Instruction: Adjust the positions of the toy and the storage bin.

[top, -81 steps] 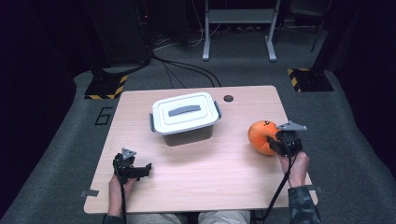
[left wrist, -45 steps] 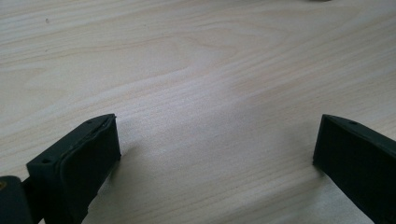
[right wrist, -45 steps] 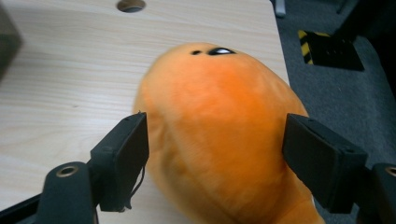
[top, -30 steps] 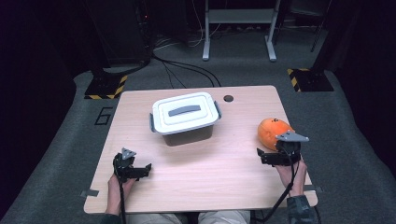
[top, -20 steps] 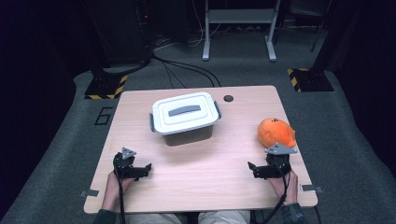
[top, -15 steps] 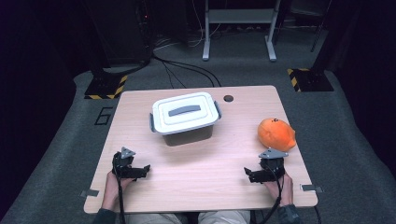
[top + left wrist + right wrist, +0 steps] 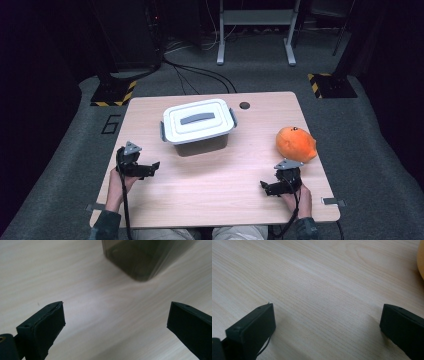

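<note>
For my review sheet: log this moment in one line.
left gripper: open, empty | right gripper: open, empty | orange plush: on table | lidded box: closed

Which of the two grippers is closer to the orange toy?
The right gripper, just in front of the orange toy; the left gripper sits across the table.

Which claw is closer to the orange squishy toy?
The right claw, open just in front of the orange toy. The left claw sits across the table, past the box.
</note>
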The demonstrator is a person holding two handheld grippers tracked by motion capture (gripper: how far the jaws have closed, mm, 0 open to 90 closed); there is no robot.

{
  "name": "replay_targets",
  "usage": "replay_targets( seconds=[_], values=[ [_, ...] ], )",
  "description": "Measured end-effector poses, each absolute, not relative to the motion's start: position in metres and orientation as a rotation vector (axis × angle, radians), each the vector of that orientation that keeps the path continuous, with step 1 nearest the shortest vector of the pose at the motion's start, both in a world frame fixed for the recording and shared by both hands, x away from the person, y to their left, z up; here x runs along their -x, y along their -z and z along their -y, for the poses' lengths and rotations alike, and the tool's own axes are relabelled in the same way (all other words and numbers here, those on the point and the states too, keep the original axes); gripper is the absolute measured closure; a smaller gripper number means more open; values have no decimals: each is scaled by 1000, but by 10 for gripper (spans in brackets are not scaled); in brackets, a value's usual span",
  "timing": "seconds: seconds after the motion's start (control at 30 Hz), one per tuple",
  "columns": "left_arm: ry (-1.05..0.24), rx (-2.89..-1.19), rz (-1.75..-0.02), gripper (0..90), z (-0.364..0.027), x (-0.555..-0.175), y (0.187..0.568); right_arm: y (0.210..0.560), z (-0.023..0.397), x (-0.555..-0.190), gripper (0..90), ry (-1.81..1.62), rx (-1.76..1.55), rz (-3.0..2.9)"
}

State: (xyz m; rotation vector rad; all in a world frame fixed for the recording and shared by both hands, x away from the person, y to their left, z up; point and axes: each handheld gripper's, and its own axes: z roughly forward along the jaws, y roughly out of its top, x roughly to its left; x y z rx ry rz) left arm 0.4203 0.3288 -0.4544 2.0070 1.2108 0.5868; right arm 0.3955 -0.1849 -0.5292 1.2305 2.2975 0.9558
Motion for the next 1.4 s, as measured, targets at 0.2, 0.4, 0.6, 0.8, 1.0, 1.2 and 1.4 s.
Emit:
replay_targets(
  seconds=[0.2, 0.4, 0.6, 0.8, 1.0, 1.2, 1.4],
  values=[
    [-633, -1991, -1196, 15, -314, -438, 423, 529, 185, -396, 0, -954, -1221, -2299],
    [-626, -1964, -1207, 18, -301, -462, 402, 529, 185, -396, 0, -954, -1224, -2297],
    [-667, -1991, -1198, 34, -287, -486, 395, 529, 185, -396, 0, -958, -1225, -2296],
    [-677, -2000, -1196, 42, -275, -503, 393, 529, 185, -397, 2, -960, -1225, -2294],
    [-669, -2048, -1178, 45, -267, -509, 398, 529, 185, -397, 2, -958, -1225, -2293],
    [-632, -2085, -1137, 43, -265, -505, 402, 529, 185, -397, 4, -961, -1231, -2291],
    [-592, -2118, -1106, 42, -262, -498, 401, 529, 185, -397, 7, -963, -1234, -2288]
  ],
)
